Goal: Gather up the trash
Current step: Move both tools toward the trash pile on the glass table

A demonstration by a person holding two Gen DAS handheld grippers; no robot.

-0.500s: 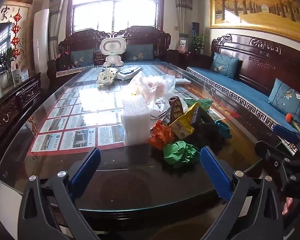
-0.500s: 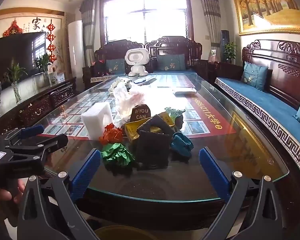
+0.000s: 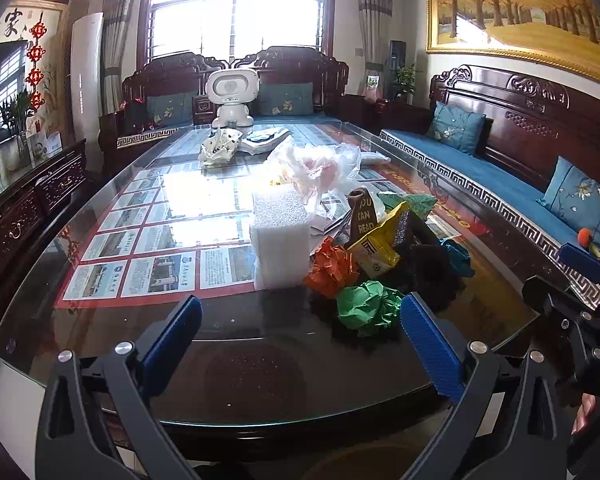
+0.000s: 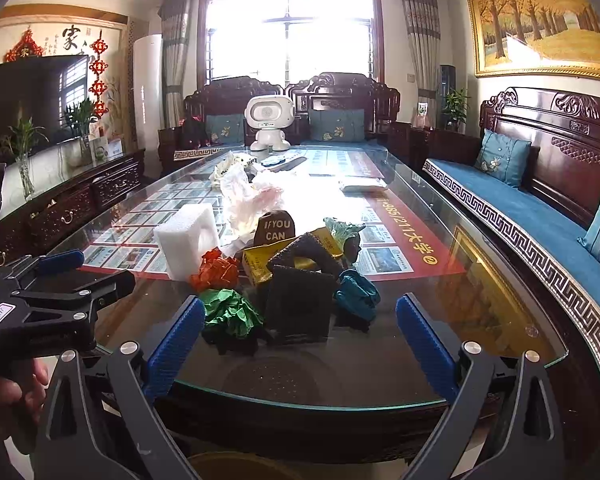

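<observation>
A heap of trash lies near the front of the glass table [image 3: 228,320]: a white foam block [image 3: 280,236], an orange paper ball [image 3: 331,266], a green paper ball [image 3: 366,306], a yellow packet [image 3: 376,246], black foam pieces [image 4: 300,300], a teal paper ball [image 4: 356,294] and a clear plastic bag [image 3: 316,168]. My left gripper [image 3: 300,340] is open and empty, held before the table's front edge, short of the green ball. My right gripper [image 4: 300,336] is open and empty, facing the black foam. Each gripper shows at the edge of the other's view.
A white toy robot [image 3: 232,96] and a crumpled white bag [image 3: 220,148] sit at the table's far end. A blue-cushioned wooden sofa [image 3: 500,176] runs along the right, a dark cabinet [image 3: 32,200] along the left. A round yellowish rim [image 4: 236,466] shows below the table edge.
Both grippers have held nearly still, still open. The views are almost unchanged.
</observation>
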